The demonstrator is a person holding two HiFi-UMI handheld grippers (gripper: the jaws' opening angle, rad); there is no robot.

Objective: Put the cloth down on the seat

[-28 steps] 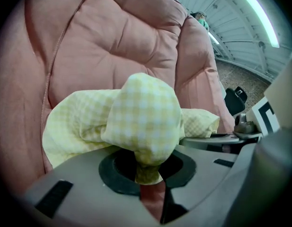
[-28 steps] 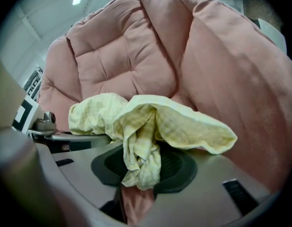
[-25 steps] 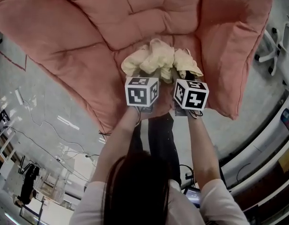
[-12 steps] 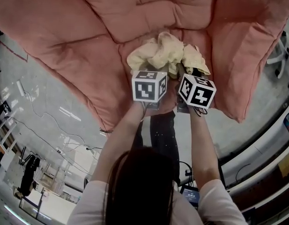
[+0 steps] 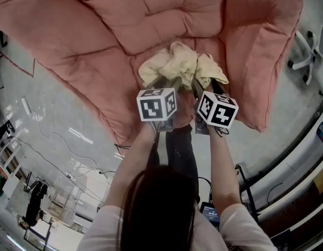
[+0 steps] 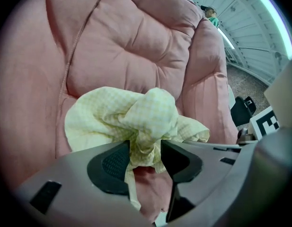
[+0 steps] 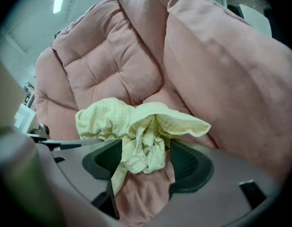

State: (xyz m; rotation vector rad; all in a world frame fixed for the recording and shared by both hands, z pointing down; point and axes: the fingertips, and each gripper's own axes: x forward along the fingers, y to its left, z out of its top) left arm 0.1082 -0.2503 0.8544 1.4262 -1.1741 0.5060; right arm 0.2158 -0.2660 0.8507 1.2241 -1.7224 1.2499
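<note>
Both sets of jaws have just been opening since the earlier frames, while the cloth (image 5: 179, 63) has hardly shifted on the seat (image 5: 98, 51). The seat is a big pink padded cushion with stitched folds, and its raised right side stands close beside the cloth. Grey floor (image 5: 62, 124) with thin cables (image 5: 46, 137) lies to the left, and the white legs of an office chair (image 5: 305, 48) stand well apart at the far right.

The cloth is pale yellow with a fine check. It sits crumpled in a loose heap in the hollow of the seat, one flap spread to the right. The left gripper (image 5: 169, 82) stands wide, with a bunched fold between its pads (image 6: 118, 162). The right gripper (image 5: 203, 87) is also wide, a twisted fold hanging loose between its pads (image 7: 189, 167).
</note>
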